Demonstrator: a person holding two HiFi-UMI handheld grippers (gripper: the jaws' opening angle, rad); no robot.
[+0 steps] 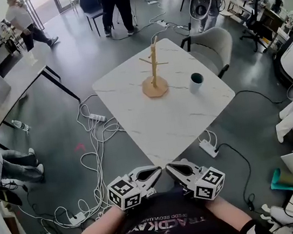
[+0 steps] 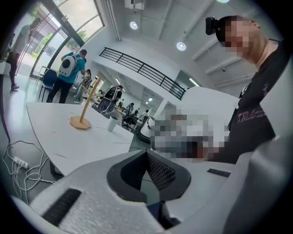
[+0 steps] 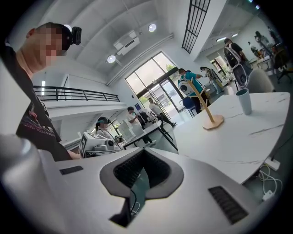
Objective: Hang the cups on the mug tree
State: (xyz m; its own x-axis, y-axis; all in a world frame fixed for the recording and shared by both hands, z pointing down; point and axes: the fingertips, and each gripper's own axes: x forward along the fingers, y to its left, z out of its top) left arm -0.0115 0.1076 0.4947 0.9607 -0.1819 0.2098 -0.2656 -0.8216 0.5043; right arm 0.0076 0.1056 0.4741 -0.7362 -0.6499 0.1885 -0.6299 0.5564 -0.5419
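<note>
table (image 1: pixel 174 120): a white marble top on a grey floor, seen from above, with one corner pointing toward you.
tree (image 1: pixel 155 79): wooden, and upright on its flat base near the middle of the surface, a little toward the left corner.
cup (image 1: pixel 196 82): white with a dark inside. It stands upright near the right edge of the surface, to the right of the tree and apart from it, not yet hung.
left gripper (image 1: pixel 156 172): you hold it low in front of your body, short of the near corner and off the surface. Its jaws are closed tip to tip and grip nothing. Its marker cube (image 1: pixel 122 193) faces up.
right gripper (image 1: pixel 171 168): you hold it the same way, its tip just beside the left gripper's tip. Its jaws are pressed together and empty.
left gripper view: past the closed jaws, the tree and cup stand well away across the surface, the cup to the right of the tree.
right gripper view: the same pair shows far off over the surface, the cup again to the right.
chair (image 1: pixel 211 44): pale, just beyond the far right edge of the table.
cables (image 1: pixel 94 149): looped on the floor off the left edge, with power strips among them.
people (image 1: pixel 116 4): several stand in the background beyond the far corner.
</note>
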